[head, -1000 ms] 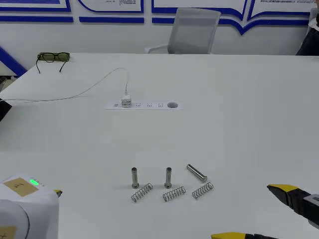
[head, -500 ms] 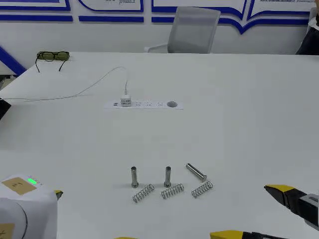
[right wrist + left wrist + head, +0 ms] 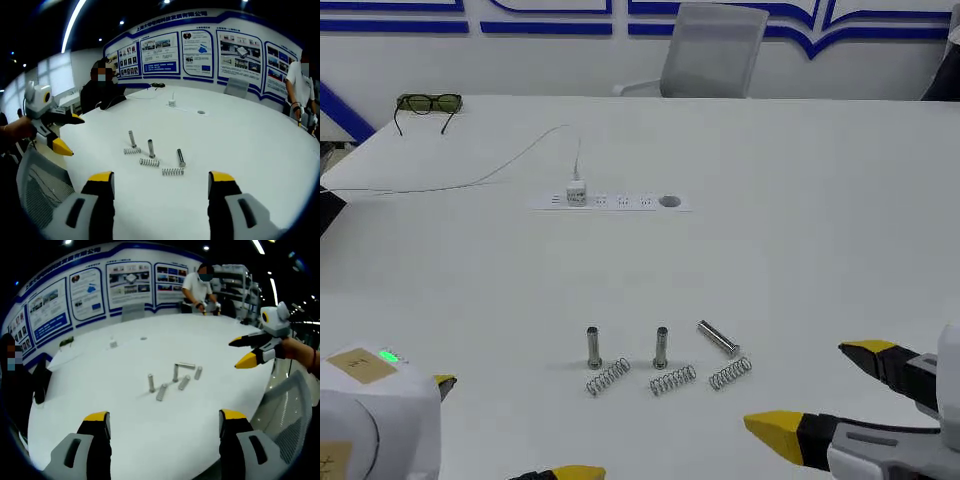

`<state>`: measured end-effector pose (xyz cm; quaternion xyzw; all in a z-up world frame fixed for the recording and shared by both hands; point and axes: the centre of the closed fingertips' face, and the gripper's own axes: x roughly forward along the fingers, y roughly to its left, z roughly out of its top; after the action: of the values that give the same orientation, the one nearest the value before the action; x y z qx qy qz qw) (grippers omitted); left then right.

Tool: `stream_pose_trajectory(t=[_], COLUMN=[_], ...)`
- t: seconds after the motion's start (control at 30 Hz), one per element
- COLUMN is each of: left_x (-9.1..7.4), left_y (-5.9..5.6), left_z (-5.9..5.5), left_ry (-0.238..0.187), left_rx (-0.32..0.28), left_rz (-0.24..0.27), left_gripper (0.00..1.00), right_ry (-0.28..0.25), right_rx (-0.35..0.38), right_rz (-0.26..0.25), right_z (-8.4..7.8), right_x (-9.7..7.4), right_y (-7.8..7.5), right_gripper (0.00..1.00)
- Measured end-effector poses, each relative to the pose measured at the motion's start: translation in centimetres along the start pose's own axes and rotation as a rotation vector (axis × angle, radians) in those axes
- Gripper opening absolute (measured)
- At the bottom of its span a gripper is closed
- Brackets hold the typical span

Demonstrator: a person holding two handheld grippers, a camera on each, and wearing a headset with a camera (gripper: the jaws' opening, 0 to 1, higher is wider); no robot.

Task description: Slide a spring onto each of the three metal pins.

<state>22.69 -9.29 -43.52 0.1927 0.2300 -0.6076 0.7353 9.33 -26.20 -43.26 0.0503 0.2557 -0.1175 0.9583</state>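
Both gape: left tool (image 3: pixel 165 416) (cropped in head view), right tool (image 3: pixel 161 176); one pin (image 3: pixel 718 339) seemingly lies flat.

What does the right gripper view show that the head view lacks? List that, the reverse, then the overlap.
Right gripper view adds a seated person in dark clothes, a person in a white shirt, wall posters and ceiling lights. Head view adds the white cable's long leftward run. Both share two upright pins, one lying pin, three springs, the power strip.
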Motion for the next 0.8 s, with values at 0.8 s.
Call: stream_pose_trajectory(t=[0.8], left_x=[0.5], left_y=[-0.5], left_z=[0.7], left_ry=[-0.051], left_rx=[-0.017], left_rz=[-0.027], left_gripper=[0.89], right_ry=[0.029], right_rx=[0.029], right_rz=[0.038], right_z=[1.4], right_x=[5.2], right_y=[-2.2], right_gripper=[0.59])
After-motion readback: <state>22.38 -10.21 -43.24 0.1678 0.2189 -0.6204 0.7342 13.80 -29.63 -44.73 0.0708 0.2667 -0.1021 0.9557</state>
